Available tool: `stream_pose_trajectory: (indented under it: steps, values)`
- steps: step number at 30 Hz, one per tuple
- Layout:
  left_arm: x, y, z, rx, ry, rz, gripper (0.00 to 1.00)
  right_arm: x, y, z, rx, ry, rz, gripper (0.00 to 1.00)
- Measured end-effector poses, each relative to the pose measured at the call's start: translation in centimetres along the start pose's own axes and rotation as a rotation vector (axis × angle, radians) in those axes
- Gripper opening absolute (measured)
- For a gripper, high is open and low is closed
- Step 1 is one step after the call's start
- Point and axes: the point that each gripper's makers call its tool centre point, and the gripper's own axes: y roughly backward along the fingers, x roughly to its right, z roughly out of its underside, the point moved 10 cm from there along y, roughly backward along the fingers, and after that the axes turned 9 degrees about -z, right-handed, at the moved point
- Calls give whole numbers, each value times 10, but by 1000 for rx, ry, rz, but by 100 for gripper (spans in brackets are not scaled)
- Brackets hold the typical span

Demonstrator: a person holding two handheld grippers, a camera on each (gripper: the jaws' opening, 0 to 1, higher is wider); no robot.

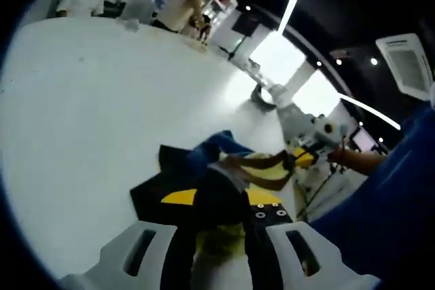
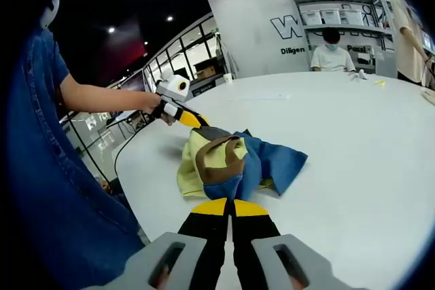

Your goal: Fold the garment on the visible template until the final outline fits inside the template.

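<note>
A crumpled garment of blue, pale yellow and brown cloth lies bunched on the round white table. My right gripper, black jaws with yellow tips, is shut on its near blue edge. The left gripper comes in from the left and pinches the garment's far yellow edge. In the left gripper view the garment runs from between my left gripper jaws, which are shut on a thick dark fold, toward the right gripper. A flat black patch lies beside the cloth; I cannot tell whether it is the template.
The white table spreads wide beyond the garment. Its edge runs close behind the left gripper, where a cable hangs. The person's blue sleeve fills the left side. A seated person and shelves are at the back.
</note>
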Motion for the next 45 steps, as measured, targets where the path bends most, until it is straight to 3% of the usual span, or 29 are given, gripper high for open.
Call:
stream_pose_trajectory:
  steps: [6, 13, 27, 33, 42, 45]
  values:
    - [-18, 0, -1, 17, 37, -39, 14, 0, 0, 2, 12, -13, 9, 0]
    - [-15, -2, 4, -23, 45, -3, 14, -1, -2, 4, 12, -22, 11, 0]
    - [2, -10, 6, -49, 52, 64, 13, -1, -3, 6, 10, -39, 13, 0]
    - [4, -7, 8, -37, -8, 28, 0, -2, -4, 6, 11, -43, 17, 0]
    - [5, 9, 1, 37, -135, -58, 0, -2, -5, 7, 20, -47, 24, 0]
    - [15, 14, -1, 48, -185, -76, 0, -3, -5, 8, 27, -48, 26, 0]
